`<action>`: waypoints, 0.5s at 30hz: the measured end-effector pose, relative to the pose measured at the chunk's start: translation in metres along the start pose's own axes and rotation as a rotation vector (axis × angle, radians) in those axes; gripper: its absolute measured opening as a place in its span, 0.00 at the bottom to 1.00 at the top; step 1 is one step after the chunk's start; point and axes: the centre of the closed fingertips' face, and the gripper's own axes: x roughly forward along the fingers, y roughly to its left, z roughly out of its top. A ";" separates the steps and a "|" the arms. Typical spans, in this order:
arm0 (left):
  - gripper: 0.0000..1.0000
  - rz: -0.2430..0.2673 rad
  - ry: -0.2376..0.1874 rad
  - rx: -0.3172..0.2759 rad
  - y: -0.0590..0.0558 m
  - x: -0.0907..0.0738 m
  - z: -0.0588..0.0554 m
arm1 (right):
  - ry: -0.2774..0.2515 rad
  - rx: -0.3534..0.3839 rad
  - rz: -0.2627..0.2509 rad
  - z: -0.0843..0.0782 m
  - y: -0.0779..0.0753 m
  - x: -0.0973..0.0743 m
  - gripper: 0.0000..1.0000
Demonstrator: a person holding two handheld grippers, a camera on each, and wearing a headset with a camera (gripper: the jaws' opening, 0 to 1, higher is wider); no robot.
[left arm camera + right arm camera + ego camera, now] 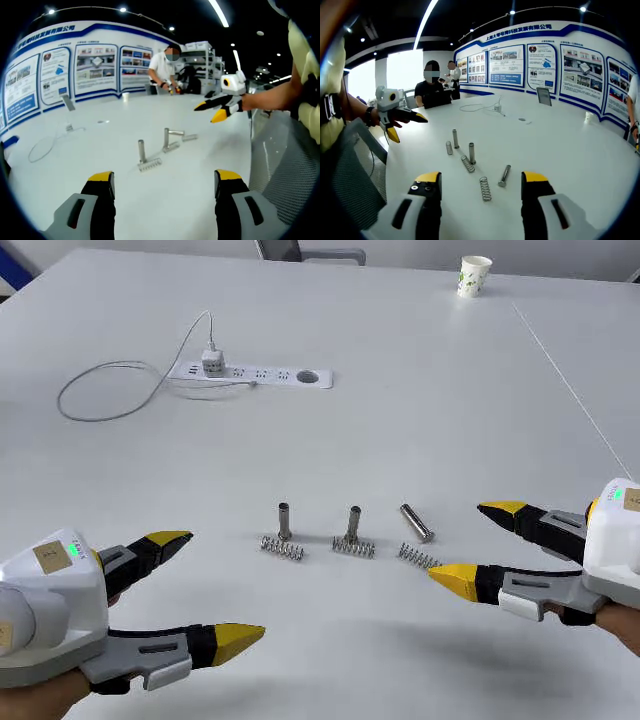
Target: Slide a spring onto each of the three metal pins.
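Three metal pins sit mid-table. The left pin [284, 520] and the middle pin [353, 524] stand upright, and the right pin [416, 523] lies on its side. In front of each lies a loose spring: left spring [282, 548], middle spring [353, 548], right spring [418, 558]. My left gripper [215, 587] is open at the near left, well short of the pins. My right gripper [470, 543] is open just right of the right spring, touching nothing. In the right gripper view the lying pin [504, 176] and its spring [485, 189] are between the open jaws, ahead of the tips.
A white power strip [250, 373] with a plugged charger and a looped cable [110, 390] lies at the far left. A paper cup [475, 275] stands at the far right. A chair [310, 252] is behind the table. People stand beyond the table [162, 70].
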 end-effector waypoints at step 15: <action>0.83 -0.001 -0.004 0.004 0.000 0.001 0.002 | 0.005 0.011 -0.022 0.000 -0.008 0.000 0.64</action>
